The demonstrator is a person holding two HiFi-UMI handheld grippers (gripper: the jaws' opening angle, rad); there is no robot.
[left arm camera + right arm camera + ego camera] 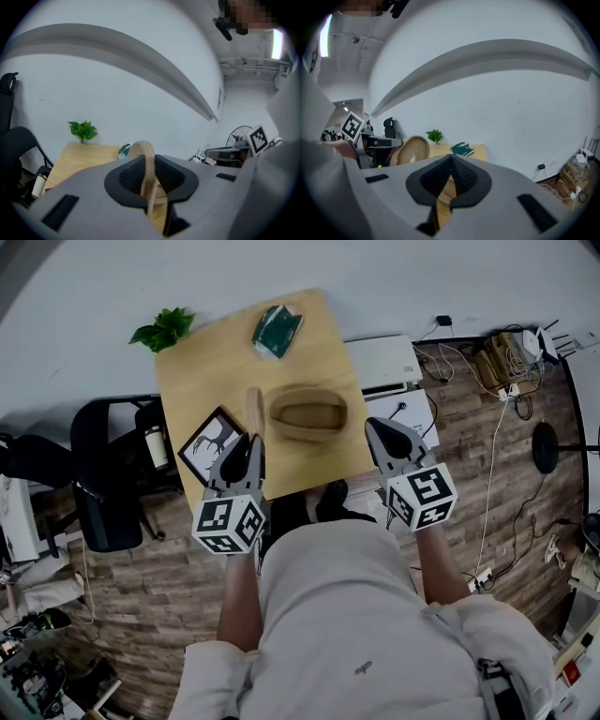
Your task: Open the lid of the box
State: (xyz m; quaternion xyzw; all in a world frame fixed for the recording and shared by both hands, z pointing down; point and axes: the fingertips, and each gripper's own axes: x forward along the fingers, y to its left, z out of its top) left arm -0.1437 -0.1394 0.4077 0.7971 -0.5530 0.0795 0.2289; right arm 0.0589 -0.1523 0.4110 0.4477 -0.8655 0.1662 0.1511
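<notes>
Left hand-held gripper (251,442): jaws part-way closed and clamped on the rim of the oval, ridged light-wood lid (142,149). The pads bite only its near edge. The lid stands on edge, its plane running away from us, just left of the shallow oval wooden box (309,413). The box sits open at the middle of the pale wooden desk (197,381). We cannot tell whether the lid's lower edge touches the desk.

Right hand-held gripper (451,161): jaws pressed together with nothing in them, hanging off the box's right end near the desk's front corner.

We judge that the lid is off and only needs putting down. The grip is narrow and far from the lid's centre, so the lid may swing in the pads, and we would move it slowly. We would carry it clear of the box, lower it until the edge bears on the wood, lay it flat, then let go. The black-framed deer picture (214,444) lies just to the left, so space there is tight.

Pose: both forearms reach forward either side of the torso. Both grippers point ahead and slightly down, marker cubes nearest us.
</notes>
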